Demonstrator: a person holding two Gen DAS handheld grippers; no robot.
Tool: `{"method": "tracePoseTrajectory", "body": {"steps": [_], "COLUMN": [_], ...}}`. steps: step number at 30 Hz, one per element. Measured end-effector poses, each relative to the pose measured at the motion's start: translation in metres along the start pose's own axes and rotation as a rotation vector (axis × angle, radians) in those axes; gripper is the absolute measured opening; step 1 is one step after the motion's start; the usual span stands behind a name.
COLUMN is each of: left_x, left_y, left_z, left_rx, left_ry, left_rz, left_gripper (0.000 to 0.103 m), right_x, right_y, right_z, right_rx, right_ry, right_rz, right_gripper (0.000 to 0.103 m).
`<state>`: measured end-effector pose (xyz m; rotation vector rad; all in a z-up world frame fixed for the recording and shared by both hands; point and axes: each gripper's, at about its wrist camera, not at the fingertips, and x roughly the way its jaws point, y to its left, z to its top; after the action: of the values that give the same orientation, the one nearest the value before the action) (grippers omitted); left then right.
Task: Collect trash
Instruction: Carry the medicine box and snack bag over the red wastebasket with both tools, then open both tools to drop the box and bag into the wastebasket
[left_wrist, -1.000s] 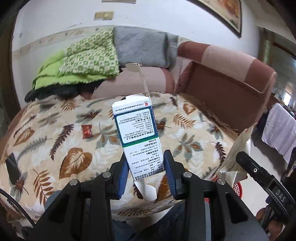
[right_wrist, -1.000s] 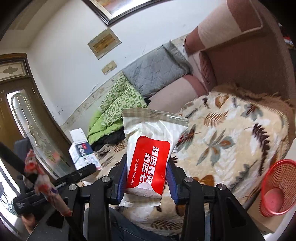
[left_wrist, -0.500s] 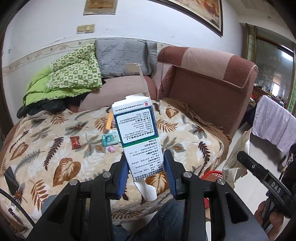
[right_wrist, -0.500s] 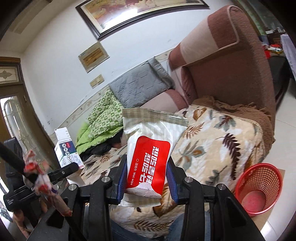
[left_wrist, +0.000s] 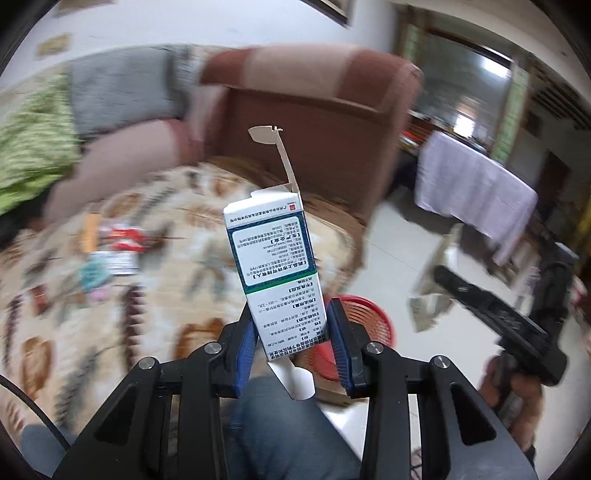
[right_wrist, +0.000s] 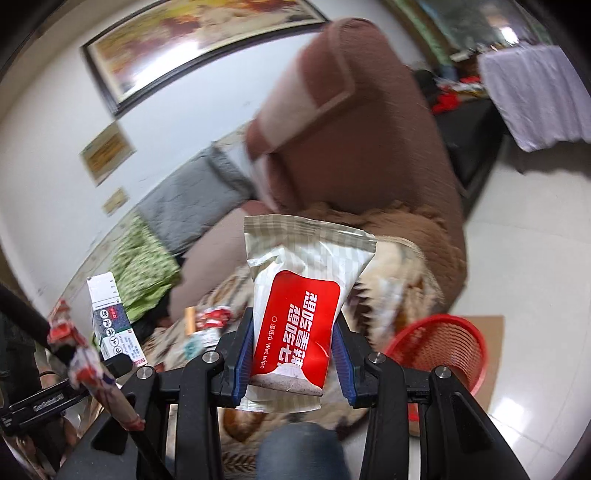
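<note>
Trash is held on both sides: the left gripper (left_wrist: 291, 343) pinches a paper box (left_wrist: 275, 266), the right gripper (right_wrist: 293, 354) squeezes a wipes pack (right_wrist: 299, 314). The red basket (right_wrist: 439, 347) waits at 3 o'clock. Move right over it, then let go.

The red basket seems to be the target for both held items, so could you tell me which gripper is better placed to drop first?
Probably the left. The left gripper holds the medicine box almost directly over the red basket. In the right wrist view, the basket sits off to the side of the right gripper and its wet wipe pack.
</note>
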<state>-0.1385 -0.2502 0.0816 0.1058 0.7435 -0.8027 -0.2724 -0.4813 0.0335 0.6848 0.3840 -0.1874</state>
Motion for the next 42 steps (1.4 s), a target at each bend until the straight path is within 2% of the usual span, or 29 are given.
{"method": "tracePoseTrajectory", "body": {"steps": [3,7,11,16,19,21,23,26,28,30,31,32,33,34,39,42], "left_x": [0.039,0.096,0.153,0.207,0.231,0.247,0.264,0.291,0.296,0.296,0.295,0.294,0.291,0.286,0.253,0.214], "left_y": [-0.016,-0.038,-0.048,-0.062,-0.07,-0.076,-0.082,-0.079,-0.073,-0.066,-0.063,-0.059,-0.057,-0.052,-0.028,-0.009], "left_z": [0.005,0.007,0.008,0.007,0.003,0.001,-0.002,-0.003,-0.001,0.0,0.0,0.0,0.001,0.003,0.012,0.017], "left_rx": [0.04,0.115,0.123,0.139,0.135,0.138,0.144,0.126,0.086,0.071,0.067,0.063,0.057,0.046,-0.002,-0.027], "left_ry": [0.075,0.168,0.253,0.312,0.343,0.367,0.4,0.437,0.446,0.441,0.437,0.43,0.421,0.407,0.366,0.288], "left_rz": [-0.06,-0.073,-0.134,-0.181,-0.202,-0.197,-0.204,-0.197,-0.215,-0.217,-0.211,-0.201,-0.195,-0.194,-0.198,-0.176], "left_gripper": [0.036,0.036,0.036,0.035,0.031,0.025,0.013,0.013,0.013,0.018,0.033,0.049,0.053,0.054,0.056,0.058], "right_x": [0.01,0.028,0.051,0.068,0.075,0.082,0.085,0.089,0.095,0.098,0.101,0.103,0.104,0.103,0.087,0.081], "right_y": [-0.028,-0.072,-0.106,-0.133,-0.142,-0.151,-0.157,-0.159,-0.161,-0.163,-0.164,-0.166,-0.167,-0.167,-0.147,-0.122], "right_z": [-0.003,-0.009,-0.014,-0.018,-0.019,-0.021,-0.025,-0.027,-0.027,-0.028,-0.029,-0.031,-0.032,-0.032,-0.025,-0.017], "right_rx": [0.049,0.141,0.207,0.255,0.257,0.272,0.304,0.298,0.301,0.297,0.297,0.309,0.32,0.325,0.298,0.249], "right_ry": [0.023,0.048,0.08,0.111,0.121,0.134,0.141,0.147,0.164,0.169,0.175,0.187,0.192,0.188,0.147,0.127], "right_rz": [-0.055,-0.133,-0.198,-0.248,-0.271,-0.283,-0.27,-0.275,-0.24,-0.263,-0.271,-0.275,-0.282,-0.284,-0.254,-0.218], "right_gripper": [0.041,0.042,0.042,0.042,0.042,0.042,0.042,0.042,0.044,0.047,0.05,0.064,0.072,0.077,0.077,0.077]}}
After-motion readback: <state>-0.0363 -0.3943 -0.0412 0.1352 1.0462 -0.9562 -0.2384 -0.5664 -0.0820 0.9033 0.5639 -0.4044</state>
